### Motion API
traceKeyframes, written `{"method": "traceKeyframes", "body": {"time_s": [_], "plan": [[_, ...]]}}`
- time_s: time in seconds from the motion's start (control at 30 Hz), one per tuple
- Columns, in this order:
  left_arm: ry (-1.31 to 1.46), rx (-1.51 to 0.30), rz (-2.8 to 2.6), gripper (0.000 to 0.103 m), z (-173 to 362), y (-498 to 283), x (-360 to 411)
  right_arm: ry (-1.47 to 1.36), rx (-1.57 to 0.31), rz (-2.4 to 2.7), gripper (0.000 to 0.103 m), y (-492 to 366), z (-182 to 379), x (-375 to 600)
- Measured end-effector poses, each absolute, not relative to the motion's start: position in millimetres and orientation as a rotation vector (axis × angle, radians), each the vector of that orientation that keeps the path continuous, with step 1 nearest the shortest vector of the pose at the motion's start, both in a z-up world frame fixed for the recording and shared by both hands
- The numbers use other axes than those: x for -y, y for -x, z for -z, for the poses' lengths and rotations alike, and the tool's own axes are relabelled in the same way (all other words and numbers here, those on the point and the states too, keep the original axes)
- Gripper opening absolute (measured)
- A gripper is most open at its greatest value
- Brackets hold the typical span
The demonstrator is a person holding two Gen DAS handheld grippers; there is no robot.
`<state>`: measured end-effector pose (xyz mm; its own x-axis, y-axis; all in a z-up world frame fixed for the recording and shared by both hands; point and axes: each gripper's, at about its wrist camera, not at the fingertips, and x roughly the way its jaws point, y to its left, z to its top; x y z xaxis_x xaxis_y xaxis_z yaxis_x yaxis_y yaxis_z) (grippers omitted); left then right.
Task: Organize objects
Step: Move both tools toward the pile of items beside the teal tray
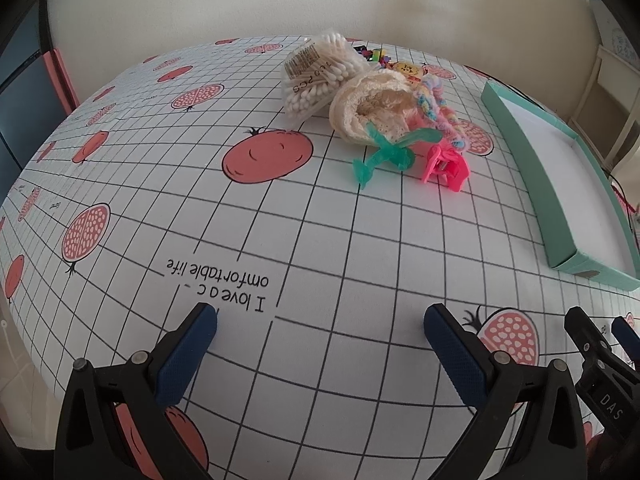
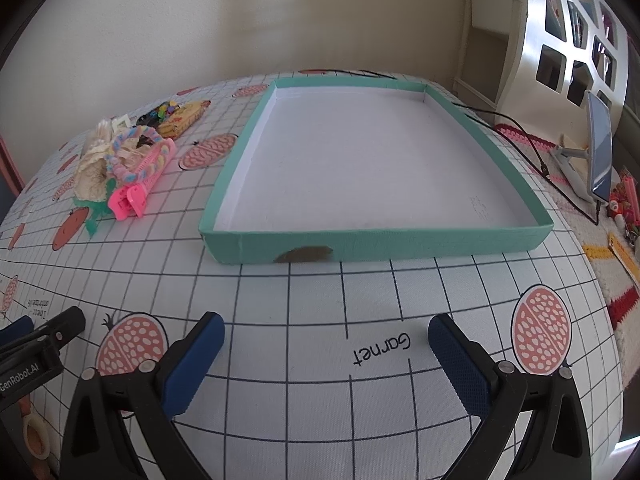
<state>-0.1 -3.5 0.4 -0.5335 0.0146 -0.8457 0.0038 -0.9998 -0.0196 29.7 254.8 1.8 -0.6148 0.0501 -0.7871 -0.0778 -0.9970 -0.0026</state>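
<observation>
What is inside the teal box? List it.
Nothing lies inside the teal box: the right wrist view shows only its bare white floor with a faint pencil mark near one corner. The near wall hides a thin strip of floor right behind it.

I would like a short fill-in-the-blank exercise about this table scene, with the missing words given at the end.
1. The teal tray holds ____ objects.
2. The hair clip beside the pile is ____ in colour.
3. The bag of cotton swabs lies on the ____ side of the tray.
4. The left gripper and the right gripper both have their jaws ____.

Missing words: no; pink; left; open
</observation>
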Motion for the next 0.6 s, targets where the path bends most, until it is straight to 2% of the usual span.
{"method": "traceKeyframes", "body": {"time_s": [0.23,0.43,0.6], "plan": [[1.450,0.025,-2.751,0.103,-57.0,17.4,6.4,1.199,-0.107,-2.908,0.103,-21.3,-61.8,-246.3],[1.529,0.027,-2.695,0.103,-104.4,64.8,15.2,1.223,-0.145,-3.018,0.103,15.2,-124.4,-228.5],[1.562,0.092,-2.683,0.102,-117.4,93.2,22.8,1.306,-0.169,-3.056,0.103,48.3,-149.0,-211.9]]}}
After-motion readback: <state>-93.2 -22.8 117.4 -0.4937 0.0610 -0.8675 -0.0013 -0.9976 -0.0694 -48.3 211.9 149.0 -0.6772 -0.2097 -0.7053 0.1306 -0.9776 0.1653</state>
